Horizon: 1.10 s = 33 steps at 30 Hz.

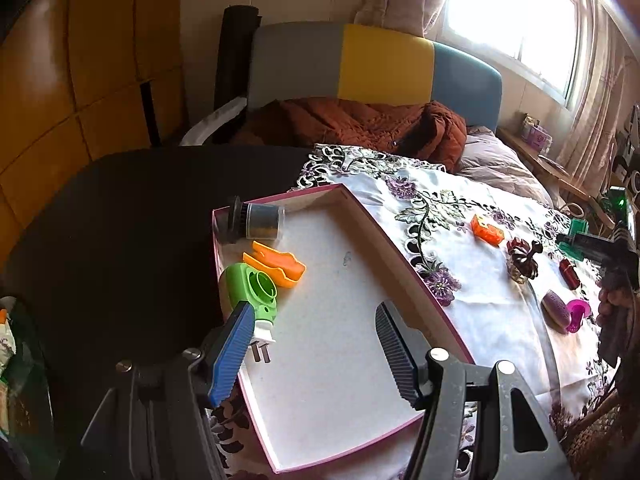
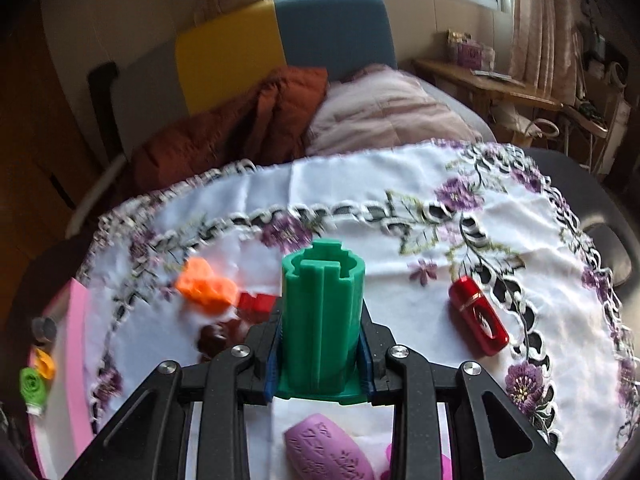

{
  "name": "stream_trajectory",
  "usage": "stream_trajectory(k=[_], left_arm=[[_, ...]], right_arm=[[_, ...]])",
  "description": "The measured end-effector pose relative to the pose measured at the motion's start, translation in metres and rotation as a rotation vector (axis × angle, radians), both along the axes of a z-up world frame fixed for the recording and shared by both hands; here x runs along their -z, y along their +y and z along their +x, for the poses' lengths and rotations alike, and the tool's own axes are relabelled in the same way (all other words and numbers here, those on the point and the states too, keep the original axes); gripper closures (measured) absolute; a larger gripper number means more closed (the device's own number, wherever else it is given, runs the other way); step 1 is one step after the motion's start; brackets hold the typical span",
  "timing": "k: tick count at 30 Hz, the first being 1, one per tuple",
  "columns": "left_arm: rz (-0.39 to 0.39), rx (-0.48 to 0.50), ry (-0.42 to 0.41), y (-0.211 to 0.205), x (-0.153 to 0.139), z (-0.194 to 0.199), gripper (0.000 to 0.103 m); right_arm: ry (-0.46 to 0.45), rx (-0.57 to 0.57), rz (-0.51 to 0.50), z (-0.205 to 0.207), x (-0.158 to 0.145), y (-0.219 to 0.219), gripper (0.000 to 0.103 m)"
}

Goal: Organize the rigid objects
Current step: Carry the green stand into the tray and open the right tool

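My left gripper (image 1: 316,344) is open and empty, low over the pink-rimmed white tray (image 1: 372,224). In the tray lie a green plug-in device (image 1: 250,292), an orange clip (image 1: 276,266) and a dark jar (image 1: 256,220). My right gripper (image 2: 320,356) is shut on a green plastic cylinder (image 2: 322,320), held above the floral cloth (image 2: 360,200); it shows at the right edge of the left wrist view (image 1: 576,238). On the cloth lie an orange piece (image 2: 206,286), a red capsule (image 2: 478,322), a dark brown clip (image 1: 522,260) and a purple oval (image 2: 328,452).
The tray's edge (image 2: 76,344) shows at the left of the right wrist view. A magenta item (image 1: 578,312) lies by the purple oval. A small red block (image 2: 256,304) sits near the orange piece. A bed with brown jacket (image 1: 360,124) lies behind the table.
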State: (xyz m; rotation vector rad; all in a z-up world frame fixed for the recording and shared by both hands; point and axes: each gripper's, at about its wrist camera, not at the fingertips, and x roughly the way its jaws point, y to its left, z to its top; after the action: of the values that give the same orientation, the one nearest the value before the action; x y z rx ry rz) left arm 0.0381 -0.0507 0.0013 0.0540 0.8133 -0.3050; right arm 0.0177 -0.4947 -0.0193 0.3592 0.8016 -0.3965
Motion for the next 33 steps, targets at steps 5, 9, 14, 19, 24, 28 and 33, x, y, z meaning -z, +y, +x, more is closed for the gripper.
stream_trajectory(k=[5,9,14,19,24,28,33], left_arm=[[-0.007,-0.006,0.002,0.005,0.001,-0.001,0.039],[-0.018,-0.009,0.006,0.008,0.001,-0.001,0.039],[-0.023,-0.018,0.014,0.014,0.004,0.000,0.039],[-0.032,-0.032,0.021,0.020,0.006,0.000,0.039],[-0.046,-0.052,0.020,0.031,0.007,0.002,0.039],[-0.053,-0.077,0.029,0.041,0.009,0.004,0.039],[-0.057,-0.105,0.044,0.054,0.015,0.006,0.039]], right_arm=[[-0.044,-0.044,0.014,-0.003,-0.016,0.018,0.072],[-0.063,-0.124,-0.004,0.002,-0.032,0.047,0.072],[-0.068,-0.260,0.023,0.016,-0.040,0.091,0.072],[-0.026,-0.431,0.054,0.037,-0.032,0.150,0.072],[0.011,-0.580,0.075,0.059,-0.024,0.211,0.072],[0.053,-0.675,0.060,0.083,-0.014,0.259,0.072],[0.120,-0.719,0.061,0.117,0.007,0.298,0.072]])
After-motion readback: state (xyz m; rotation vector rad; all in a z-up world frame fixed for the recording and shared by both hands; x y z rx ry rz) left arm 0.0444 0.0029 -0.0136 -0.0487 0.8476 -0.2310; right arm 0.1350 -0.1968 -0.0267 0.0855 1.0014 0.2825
